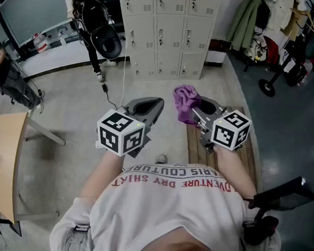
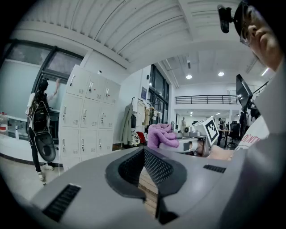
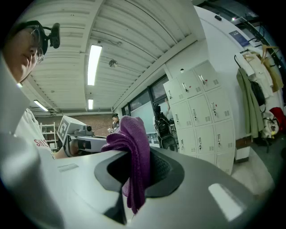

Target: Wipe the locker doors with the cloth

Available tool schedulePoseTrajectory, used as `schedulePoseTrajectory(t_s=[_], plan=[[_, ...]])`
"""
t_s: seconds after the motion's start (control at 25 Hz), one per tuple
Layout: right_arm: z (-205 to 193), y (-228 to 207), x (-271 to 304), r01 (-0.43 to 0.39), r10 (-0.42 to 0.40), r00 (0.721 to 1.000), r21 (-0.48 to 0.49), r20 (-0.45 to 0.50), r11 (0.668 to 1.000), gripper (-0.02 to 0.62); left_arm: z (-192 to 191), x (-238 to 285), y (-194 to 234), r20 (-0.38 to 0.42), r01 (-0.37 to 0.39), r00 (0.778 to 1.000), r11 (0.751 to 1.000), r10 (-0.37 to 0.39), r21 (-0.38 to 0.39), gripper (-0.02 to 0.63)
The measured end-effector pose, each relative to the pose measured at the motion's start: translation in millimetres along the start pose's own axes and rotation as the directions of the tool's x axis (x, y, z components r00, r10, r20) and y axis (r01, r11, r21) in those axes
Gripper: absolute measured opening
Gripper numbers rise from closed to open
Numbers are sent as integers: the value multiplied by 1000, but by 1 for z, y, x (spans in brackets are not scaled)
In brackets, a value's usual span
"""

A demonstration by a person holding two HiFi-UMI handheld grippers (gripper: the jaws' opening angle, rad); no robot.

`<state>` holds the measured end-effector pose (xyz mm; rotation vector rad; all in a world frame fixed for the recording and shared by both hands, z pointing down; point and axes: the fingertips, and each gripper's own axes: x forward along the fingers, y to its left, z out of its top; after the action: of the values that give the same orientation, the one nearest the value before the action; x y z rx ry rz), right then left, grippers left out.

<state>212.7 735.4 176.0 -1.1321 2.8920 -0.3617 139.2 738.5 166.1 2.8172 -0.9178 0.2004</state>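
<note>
While the right gripper (image 1: 192, 113) clamps the crumpled purple cloth (image 1: 184, 100) well short of the beige metal lockers (image 1: 163, 31), wiping appears unstarted. The left gripper (image 1: 154, 106) is closed and empty. Next: approach the doors.

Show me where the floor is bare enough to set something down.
Bare concrete floor lies between the lockers and the cloth, and left of the cable toward the wooden table. Crowded: the right side, by the hanging coats and stand base.
</note>
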Motion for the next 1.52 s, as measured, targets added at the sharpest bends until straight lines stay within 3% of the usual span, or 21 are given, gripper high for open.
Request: schedulePoseTrajectory(t_s=[0.88,1.16,1.52], plan=[[-6,-9,-6,4,-5,1000,36,8,999,49,-10,11,-4,-30,3,1000,1000,-4,-14,-2],[-17,-27,36,-54,56,998,65,-26,996,49,-13,21,39,-35,-57,998,998,55,-39,0],[-34,-91,145,-75,78,996,97,-36,992,49,-41,50,160,-65,-117,992,989,111,-96,-2]])
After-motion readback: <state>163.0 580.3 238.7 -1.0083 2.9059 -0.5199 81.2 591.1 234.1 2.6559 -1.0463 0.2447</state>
